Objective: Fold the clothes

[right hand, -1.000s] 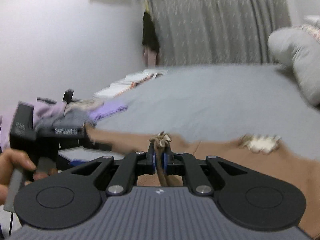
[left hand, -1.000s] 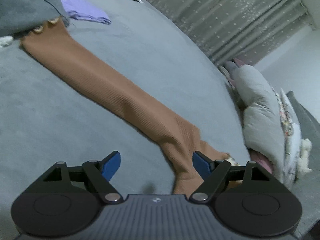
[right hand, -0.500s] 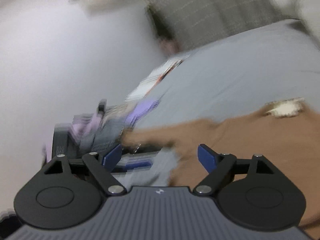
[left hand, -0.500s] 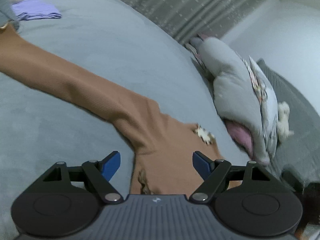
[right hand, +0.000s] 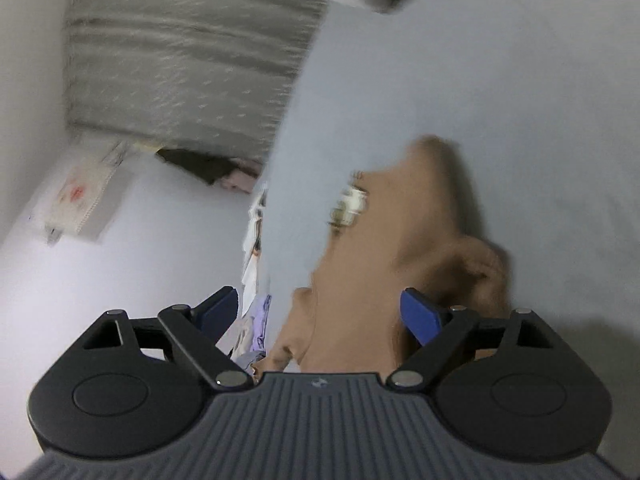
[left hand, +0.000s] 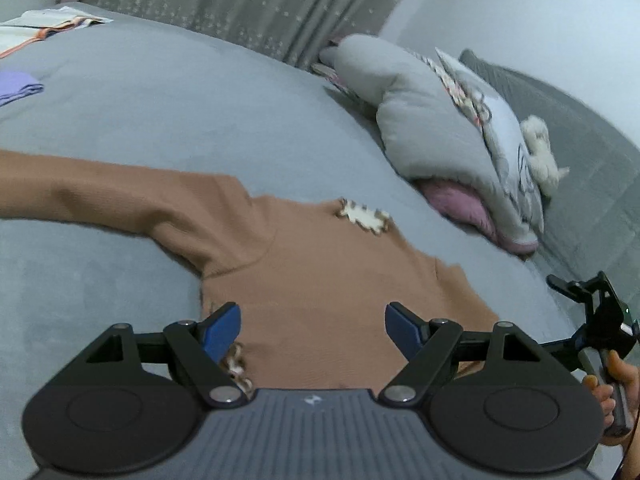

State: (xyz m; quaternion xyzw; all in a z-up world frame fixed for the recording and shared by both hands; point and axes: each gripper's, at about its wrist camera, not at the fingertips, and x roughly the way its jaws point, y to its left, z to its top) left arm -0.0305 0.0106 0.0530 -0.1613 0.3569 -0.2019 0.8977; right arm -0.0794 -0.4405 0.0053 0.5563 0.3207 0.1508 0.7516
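The wide grey bed cover fills most of your left wrist view, running from the left edge up to the patterned grey curtain along the top. Spread flat on it, across the middle and lower centre of the frame, lies the brown ribbed-knit long-sleeved top, one sleeve stretching out to the left edge and a cream lace trim at its neckline. At the right of that frame sits a heap of pale grey pillows, with a small folded lilac garment at the far left edge. Your left gripper stands with its blue pads wide apart just over the top's lower hem, clasping nothing. At the lower right edge your right hand grips the black handle of the other tool. In the right wrist view, badly blurred and rolled sideways, your right gripper has just been opening; its pads are spread, and the brown cloth lies beyond them, unpinched.
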